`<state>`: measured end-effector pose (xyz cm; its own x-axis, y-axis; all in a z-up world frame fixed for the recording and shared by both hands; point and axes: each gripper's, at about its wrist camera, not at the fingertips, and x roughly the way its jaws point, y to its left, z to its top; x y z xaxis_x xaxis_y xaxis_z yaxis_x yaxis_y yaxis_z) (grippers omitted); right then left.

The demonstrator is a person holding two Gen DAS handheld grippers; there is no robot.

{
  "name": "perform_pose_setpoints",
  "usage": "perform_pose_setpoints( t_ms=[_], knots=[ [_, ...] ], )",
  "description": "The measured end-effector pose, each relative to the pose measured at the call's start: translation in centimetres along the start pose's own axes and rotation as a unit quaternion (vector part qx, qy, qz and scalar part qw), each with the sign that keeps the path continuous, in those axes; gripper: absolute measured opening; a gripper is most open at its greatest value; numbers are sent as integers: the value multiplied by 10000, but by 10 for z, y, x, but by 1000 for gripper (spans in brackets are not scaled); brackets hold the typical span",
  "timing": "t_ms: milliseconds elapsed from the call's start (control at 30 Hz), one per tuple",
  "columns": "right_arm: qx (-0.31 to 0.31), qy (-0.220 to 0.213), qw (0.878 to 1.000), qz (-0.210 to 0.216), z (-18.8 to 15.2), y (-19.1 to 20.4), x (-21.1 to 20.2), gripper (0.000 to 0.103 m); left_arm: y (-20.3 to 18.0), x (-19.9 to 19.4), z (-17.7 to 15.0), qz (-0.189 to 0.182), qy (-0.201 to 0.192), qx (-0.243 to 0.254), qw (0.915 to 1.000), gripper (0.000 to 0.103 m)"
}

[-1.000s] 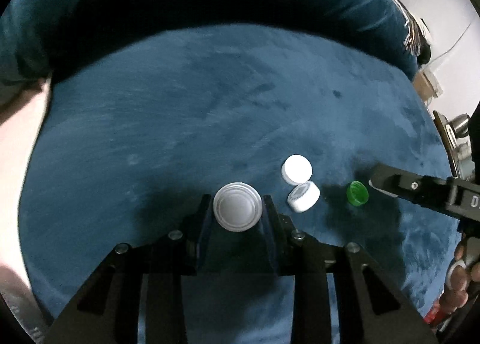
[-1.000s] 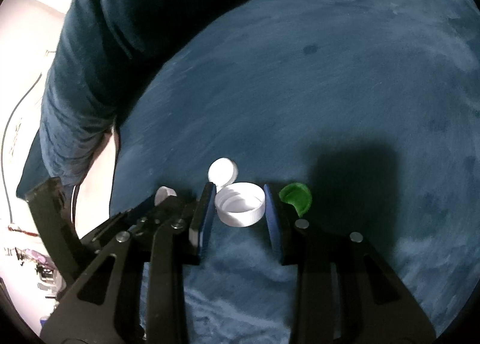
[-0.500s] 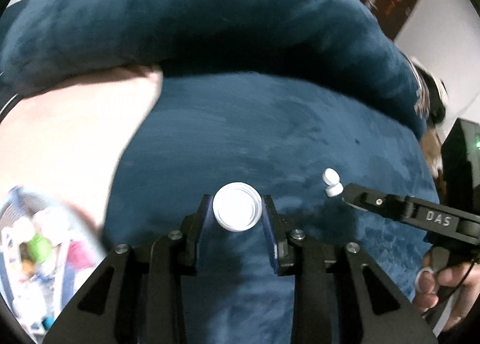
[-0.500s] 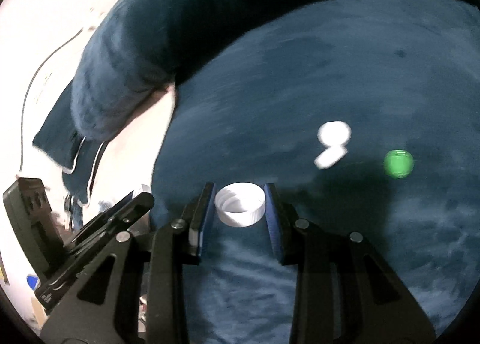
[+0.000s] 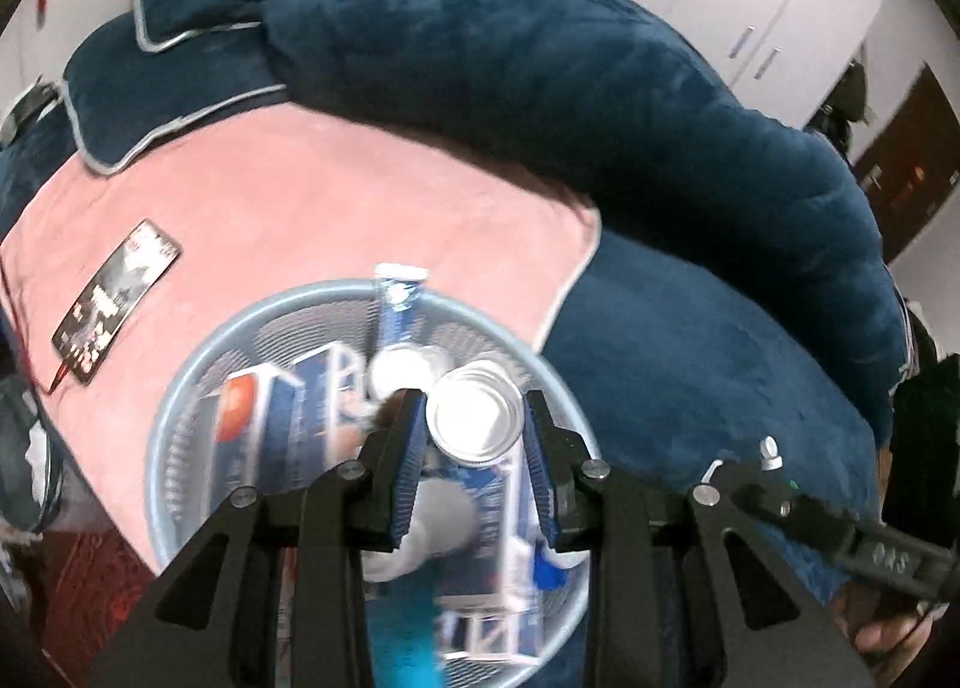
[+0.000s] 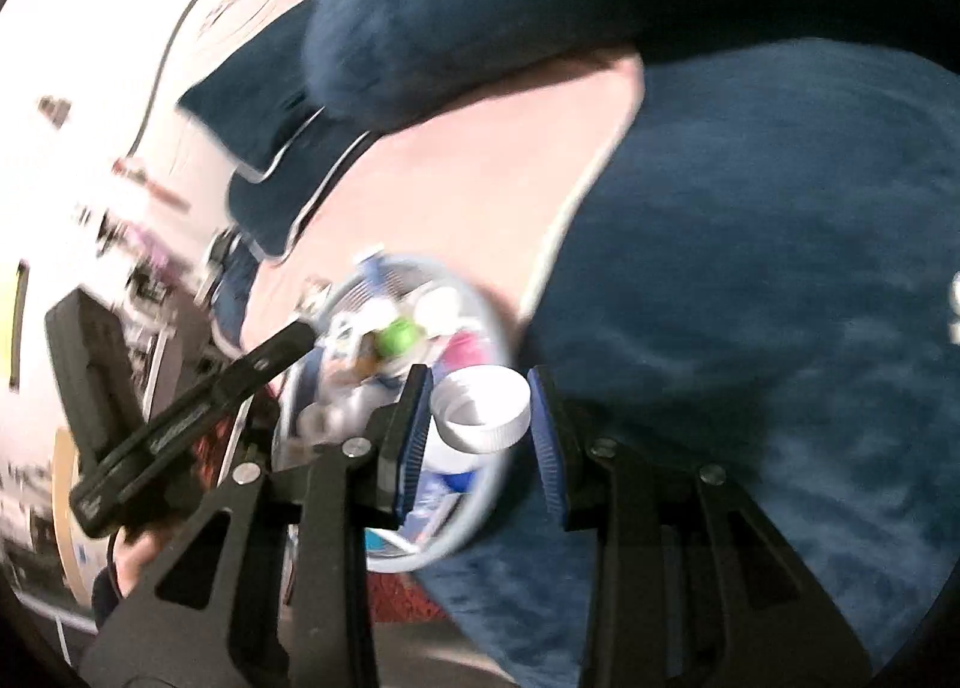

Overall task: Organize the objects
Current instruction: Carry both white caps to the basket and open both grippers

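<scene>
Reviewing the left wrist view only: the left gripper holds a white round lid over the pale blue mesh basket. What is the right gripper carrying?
Observer: The right gripper is shut on a white ribbed plastic cap, hollow side towards the camera.
Operator: Over the basket too?
Observer: Only over the rim of the pale blue mesh basket.
Operator: Anything green inside?
Observer: Yes, a green cap lies among the contents.

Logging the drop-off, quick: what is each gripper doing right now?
Left gripper: shut on a silvery cap, above the basket.
Right gripper: shut on a white cap.
</scene>
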<state>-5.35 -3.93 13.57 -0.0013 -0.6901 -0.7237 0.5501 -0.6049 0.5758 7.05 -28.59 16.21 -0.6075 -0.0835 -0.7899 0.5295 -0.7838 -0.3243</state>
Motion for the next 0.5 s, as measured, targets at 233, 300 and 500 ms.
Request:
perform_pose_setpoints(
  t_ms=[233, 300, 500],
  knots=[
    [-340, 325, 9974, 541, -9, 31, 37, 36, 9, -2, -5, 106, 77, 8, 9999, 36],
    [-343, 365, 9975, 494, -10, 30, 38, 54, 11, -5, -7, 174, 108, -14, 9998, 74],
    [-394, 49, 9992, 89, -7, 25, 24, 89, 10, -11, -11, 598, 79, 169, 9980, 100]
  ],
)
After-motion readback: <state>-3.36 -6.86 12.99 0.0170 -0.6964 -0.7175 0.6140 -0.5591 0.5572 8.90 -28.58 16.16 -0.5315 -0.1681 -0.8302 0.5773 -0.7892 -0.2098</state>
